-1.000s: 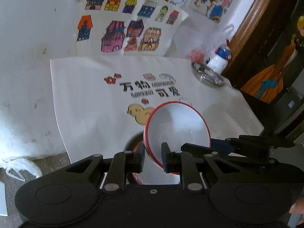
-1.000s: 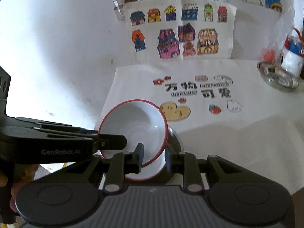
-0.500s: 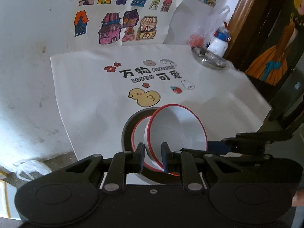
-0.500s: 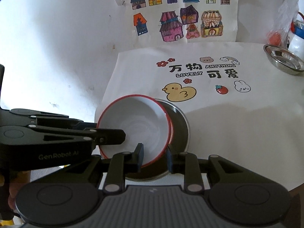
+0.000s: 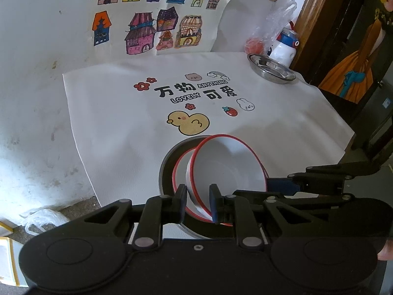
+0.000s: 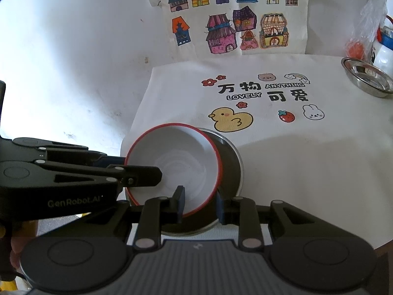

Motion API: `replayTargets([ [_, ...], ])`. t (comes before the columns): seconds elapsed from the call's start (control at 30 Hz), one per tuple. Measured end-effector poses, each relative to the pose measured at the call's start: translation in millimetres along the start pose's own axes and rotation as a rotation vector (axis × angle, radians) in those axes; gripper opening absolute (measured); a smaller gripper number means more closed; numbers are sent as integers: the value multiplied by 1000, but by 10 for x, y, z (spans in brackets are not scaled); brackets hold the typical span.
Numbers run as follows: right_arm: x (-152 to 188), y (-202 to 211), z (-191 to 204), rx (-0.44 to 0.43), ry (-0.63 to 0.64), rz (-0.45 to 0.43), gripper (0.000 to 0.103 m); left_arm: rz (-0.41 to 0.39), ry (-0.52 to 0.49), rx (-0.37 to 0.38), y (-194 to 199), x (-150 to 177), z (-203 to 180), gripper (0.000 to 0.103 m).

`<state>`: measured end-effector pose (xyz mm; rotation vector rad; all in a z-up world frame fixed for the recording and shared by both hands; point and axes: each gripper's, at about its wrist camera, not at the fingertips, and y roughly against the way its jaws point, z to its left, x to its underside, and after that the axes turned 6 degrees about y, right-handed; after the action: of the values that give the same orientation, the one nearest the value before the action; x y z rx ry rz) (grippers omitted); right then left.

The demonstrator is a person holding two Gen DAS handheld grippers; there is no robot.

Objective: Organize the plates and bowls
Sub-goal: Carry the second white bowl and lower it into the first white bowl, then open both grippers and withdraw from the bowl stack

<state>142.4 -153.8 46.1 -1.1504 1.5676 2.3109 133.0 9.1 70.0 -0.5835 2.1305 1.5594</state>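
A white bowl with a red rim [image 5: 226, 169] hangs tilted over a dark round plate [image 5: 167, 164] near the front edge of the printed cloth. A second red-rimmed bowl [image 5: 180, 169] sits nested under it. My left gripper [image 5: 197, 205] is shut on the upper bowl's near wall. My right gripper [image 6: 200, 205] is shut on the same bowl [image 6: 176, 157], one finger inside and one outside the rim. In the right wrist view the left gripper [image 6: 140, 169] clamps the bowl's left rim above the plate [image 6: 233, 169]. In the left wrist view the right gripper [image 5: 272, 184] reaches in from the right.
A steel dish [image 5: 270, 70] stands at the far right of the cloth, beside a white and blue bottle [image 5: 282, 49] and a plastic bag [image 5: 267, 29]. House drawings [image 5: 152, 17] lie at the back. The cloth's front edge [image 5: 339, 145] is close. A crumpled bag [image 5: 41, 218] lies lower left.
The bowl has come down with both grippers from above the cloth's print to just over the dark plate. More of the plate and the lower bowl's rim now shows.
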Motion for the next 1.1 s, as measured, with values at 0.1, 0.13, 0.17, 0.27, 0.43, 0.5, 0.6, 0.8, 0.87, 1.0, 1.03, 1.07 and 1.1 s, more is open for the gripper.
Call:
replayTargets([
  [0.1, 8, -6, -8, 0, 2, -3, 30, 0, -1, -1, 0, -4, 4, 21],
  [0.13, 10, -9, -11, 0, 2, -5, 30, -1, -1, 0, 1, -3, 3, 21],
  [0.17, 14, -14, -16, -2, 1, -7, 30, -2, -4, 0, 2, -1, -1, 22],
  [0.27, 28, -16, -8, -8, -2, -10, 31, -15, -26, -15, 1, 2, 0, 28],
  [0.43, 50, 14, -46, -23, -7, -20, 32, -23, -48, -32, -24, 16, 19, 30],
  [0.5, 58, 23, -56, -29, -11, -28, 33, -28, -58, -34, -27, 22, 19, 30],
  [0.6, 88, 48, -77, -47, -22, -54, 39, -36, -55, -24, -21, 40, 37, 32],
  [0.8, 175, 173, -121, -76, -37, -157, 58, -76, 18, 62, 5, 122, 164, 37],
  [0.87, 211, 221, -140, -75, -45, -188, 70, -94, 46, 99, 19, 143, 219, 43],
  [1.0, 321, 318, -149, -60, -47, -266, 83, -132, 73, 133, 77, 172, 244, 54],
  [1.03, 350, 339, -157, -62, -55, -286, 87, -148, 79, 136, 102, 182, 248, 60],
  [1.07, 373, 353, -168, -65, -66, -301, 90, -161, 85, 135, 120, 189, 255, 67],
  [1.1, 403, 369, -182, -66, -84, -317, 92, -178, 94, 136, 136, 203, 264, 69],
])
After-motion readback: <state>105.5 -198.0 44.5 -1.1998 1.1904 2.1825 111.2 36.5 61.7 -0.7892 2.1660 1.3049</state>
